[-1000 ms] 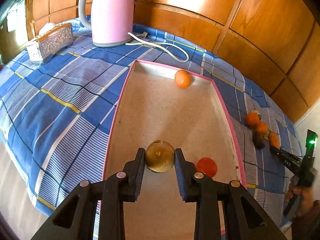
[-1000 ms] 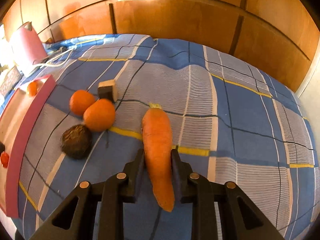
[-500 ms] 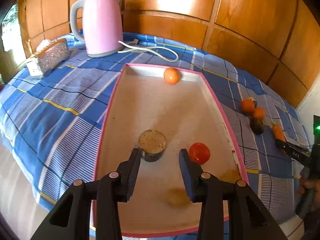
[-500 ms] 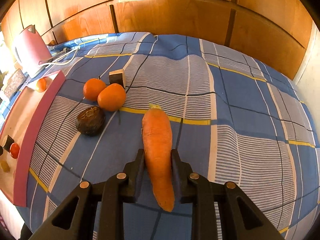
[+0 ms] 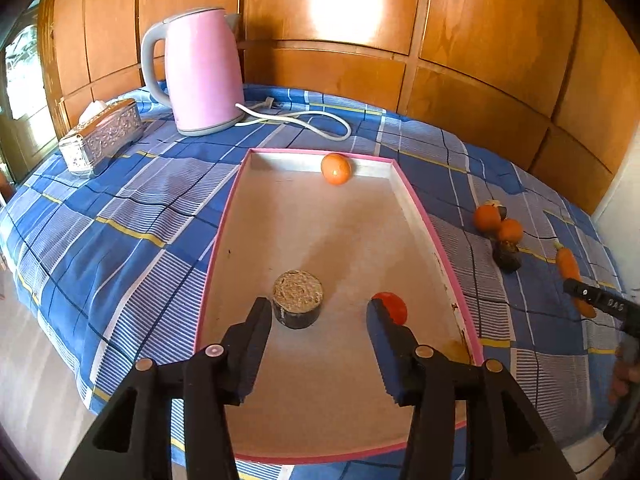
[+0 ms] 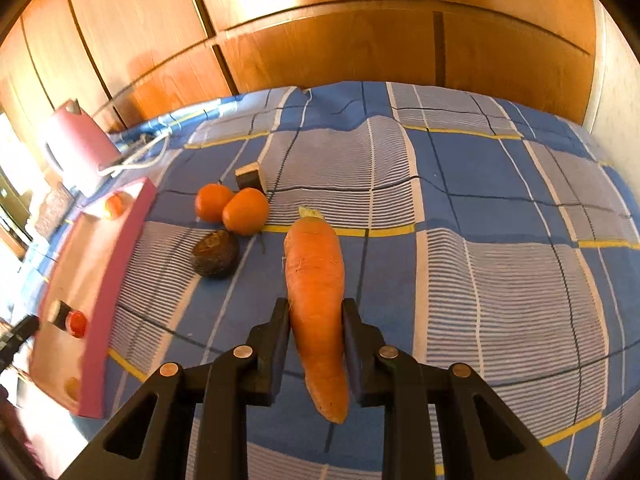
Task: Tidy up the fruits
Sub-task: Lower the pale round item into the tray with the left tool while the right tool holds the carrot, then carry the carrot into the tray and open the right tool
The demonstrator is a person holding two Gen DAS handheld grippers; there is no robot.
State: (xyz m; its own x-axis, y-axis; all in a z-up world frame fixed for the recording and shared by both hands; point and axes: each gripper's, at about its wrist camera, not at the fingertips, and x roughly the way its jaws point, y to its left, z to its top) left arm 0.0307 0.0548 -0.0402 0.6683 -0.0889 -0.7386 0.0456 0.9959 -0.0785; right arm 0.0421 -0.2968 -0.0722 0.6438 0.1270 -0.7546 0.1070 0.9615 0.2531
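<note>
Right gripper (image 6: 315, 312) clamped on carrot (image 6: 316, 280) above cloth, right of tray (image 6: 120, 264). Left gripper (image 5: 320, 316) spread wide, holding nothing. Best carried level, released low inside tray.

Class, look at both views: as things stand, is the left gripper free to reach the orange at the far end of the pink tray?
Probably yes. The left gripper is open and holds nothing, and the orange sits against the tray's far wall. Only the cut dark fruit, near the left finger, lies close to the path; the tray floor beyond looks bare.
</note>
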